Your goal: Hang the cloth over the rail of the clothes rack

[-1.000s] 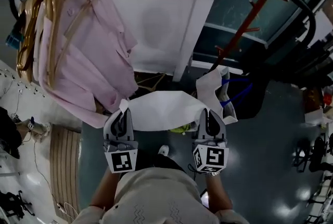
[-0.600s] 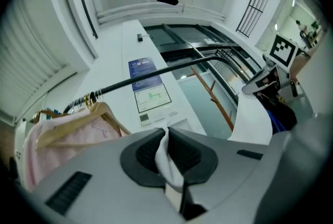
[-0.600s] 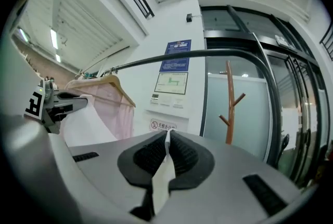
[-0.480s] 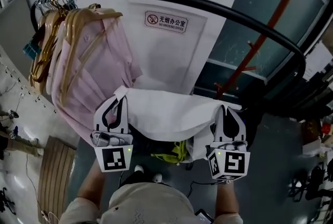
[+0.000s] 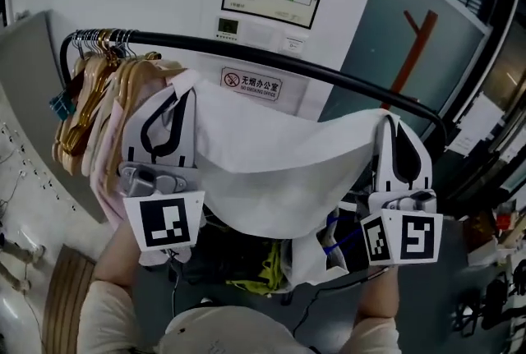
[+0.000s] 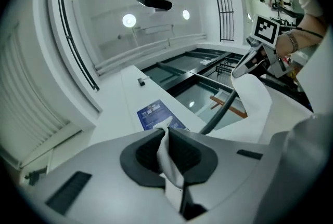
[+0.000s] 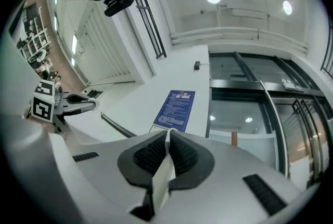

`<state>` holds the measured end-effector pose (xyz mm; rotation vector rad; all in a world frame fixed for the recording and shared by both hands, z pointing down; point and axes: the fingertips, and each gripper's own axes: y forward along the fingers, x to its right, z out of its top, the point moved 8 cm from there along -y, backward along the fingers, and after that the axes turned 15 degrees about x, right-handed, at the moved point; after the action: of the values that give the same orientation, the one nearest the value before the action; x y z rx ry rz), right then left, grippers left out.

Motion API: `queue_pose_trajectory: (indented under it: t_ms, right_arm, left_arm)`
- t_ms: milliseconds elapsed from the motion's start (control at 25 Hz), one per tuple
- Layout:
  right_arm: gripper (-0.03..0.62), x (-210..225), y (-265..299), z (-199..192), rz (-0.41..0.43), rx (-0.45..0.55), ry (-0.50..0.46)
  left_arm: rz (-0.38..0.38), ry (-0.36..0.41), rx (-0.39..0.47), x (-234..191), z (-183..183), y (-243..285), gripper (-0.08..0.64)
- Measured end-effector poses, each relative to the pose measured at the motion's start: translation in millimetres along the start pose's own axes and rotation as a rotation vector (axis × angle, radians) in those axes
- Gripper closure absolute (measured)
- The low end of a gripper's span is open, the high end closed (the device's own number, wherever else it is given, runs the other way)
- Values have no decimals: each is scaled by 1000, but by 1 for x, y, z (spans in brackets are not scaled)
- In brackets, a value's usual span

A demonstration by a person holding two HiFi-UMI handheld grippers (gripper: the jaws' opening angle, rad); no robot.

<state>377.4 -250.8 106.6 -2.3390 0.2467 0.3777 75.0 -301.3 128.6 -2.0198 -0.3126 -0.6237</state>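
Head view: left gripper (image 5: pixel 177 98) and right gripper (image 5: pixel 393 126) each pinch a top corner of the white cloth (image 5: pixel 279 155), holding it spread just before the rail (image 5: pixel 329 75), probably ready to drape over it.

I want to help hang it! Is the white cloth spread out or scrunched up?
Spread out. The left gripper and right gripper each pinch a corner, and the cloth stretches wide between them.
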Motion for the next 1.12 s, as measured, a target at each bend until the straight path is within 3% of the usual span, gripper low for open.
queue_pose_trajectory:
  t_ms: [120, 240, 440, 760, 920, 1120]
  right_arm:
    - [569, 18, 33, 25, 16, 66, -19]
    - [569, 32, 67, 45, 55, 63, -65]
    - [569, 49, 116, 72, 39, 71, -209]
    - [569, 76, 171, 68, -25, 75, -293]
    - [569, 88, 190, 50, -42, 50, -268]
    - [569, 93, 209, 7, 57, -103, -261]
  left_arm:
    - [41, 83, 75, -27, 11, 32, 542]
    - [55, 145, 147, -47, 20, 61, 541]
    - [38, 241, 187, -68, 22, 107, 543]
    - [1, 286, 110, -83, -7, 175, 541]
    - [-17, 281, 67, -85, -28, 200, 541]
    - [-147, 323, -37, -64, -63, 220, 543]
